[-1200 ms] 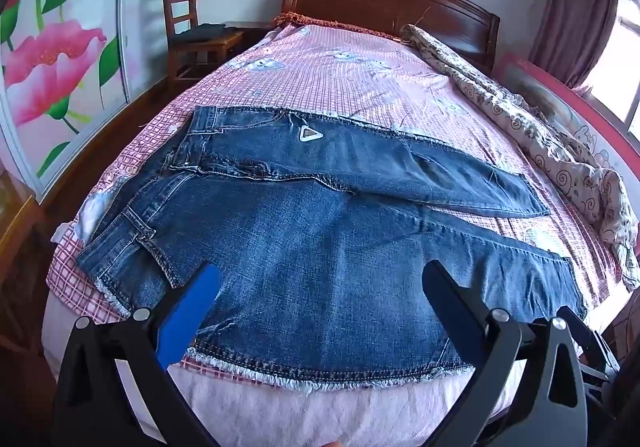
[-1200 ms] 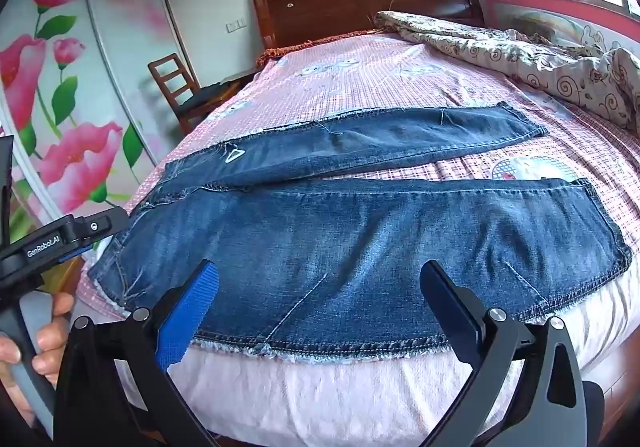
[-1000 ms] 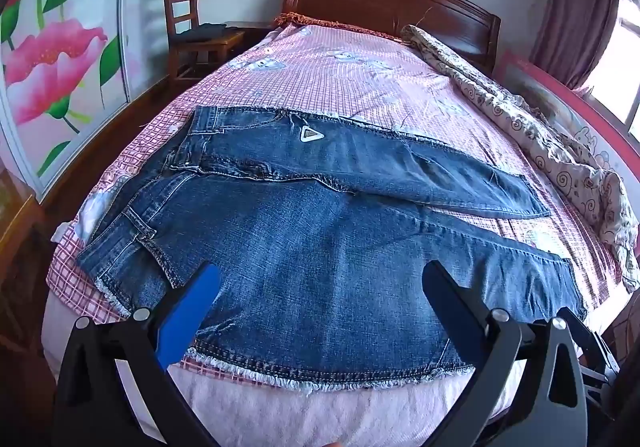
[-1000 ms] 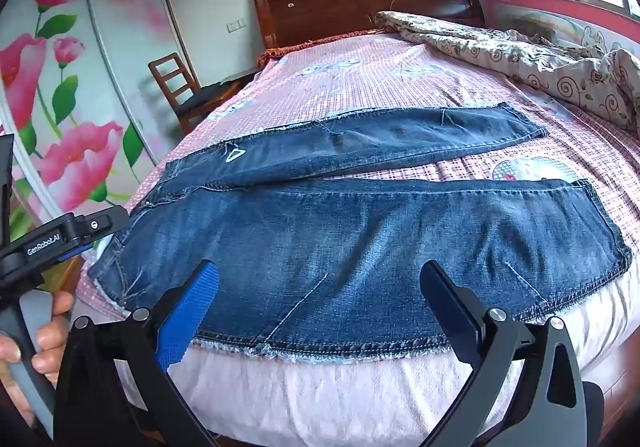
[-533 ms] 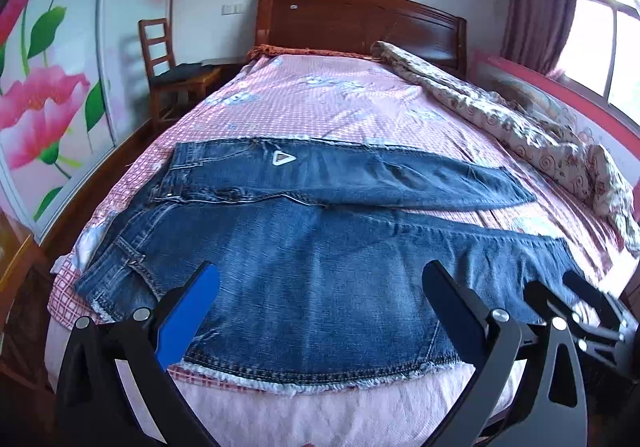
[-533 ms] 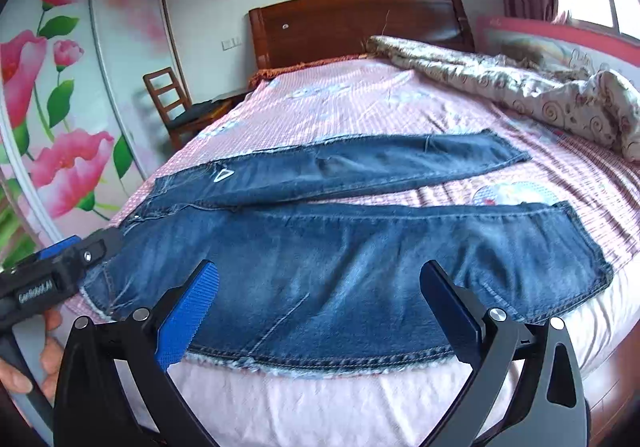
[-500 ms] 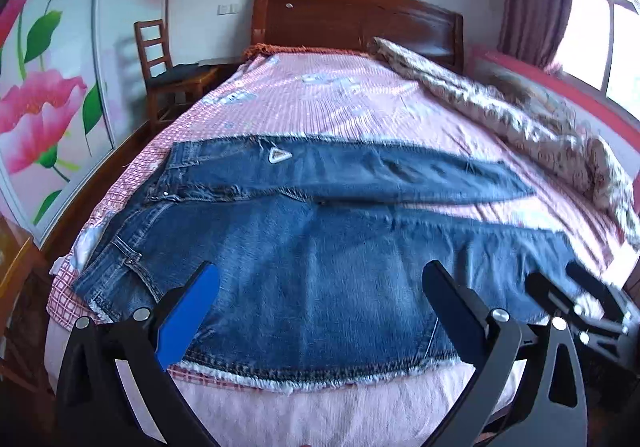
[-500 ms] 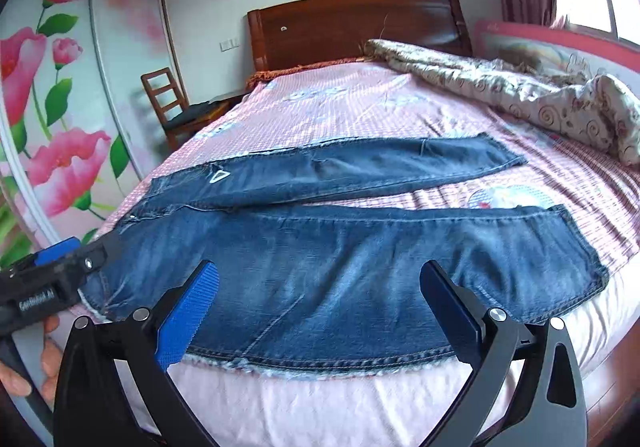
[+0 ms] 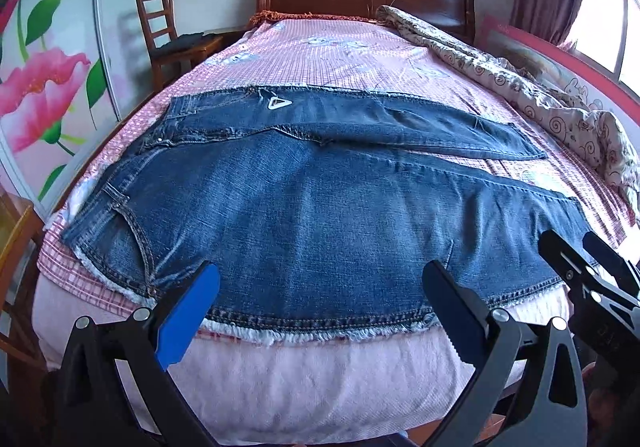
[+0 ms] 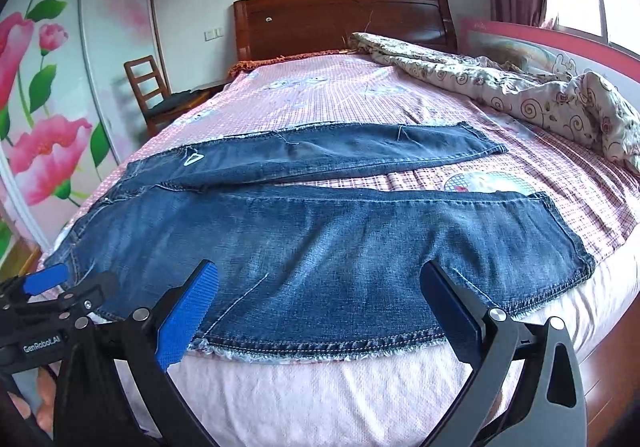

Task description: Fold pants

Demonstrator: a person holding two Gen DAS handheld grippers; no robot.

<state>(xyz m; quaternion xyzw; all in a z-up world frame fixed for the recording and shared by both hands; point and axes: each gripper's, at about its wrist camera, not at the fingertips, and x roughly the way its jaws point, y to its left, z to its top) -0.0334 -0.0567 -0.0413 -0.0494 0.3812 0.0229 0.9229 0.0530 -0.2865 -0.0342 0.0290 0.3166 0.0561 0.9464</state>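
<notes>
Hovering both grippers off the near edge of the bed [image 9: 320, 387], we hold nothing yet: the left gripper [image 9: 320, 299] and the right gripper [image 10: 320, 299] each have their jaws spread wide, with only air between them.

The jeans [image 9: 320, 215] lie flat just ahead of both sets of jaws, waistband off to the left of them, hems off to the right. The two legs splay apart, the near leg [image 10: 340, 247] running along the bed edge right in front of our jaws and the far leg [image 10: 340, 155] beyond it. We judge they are laid out this way so one leg can be folded onto the other, and we wait spread so each gripper can take an end of the near leg.

Against the frames of a second ago, both grippers have dropped lower and closer to the bed edge; the jeans have not shifted. The right gripper now shows at the right of the left jaws.
</notes>
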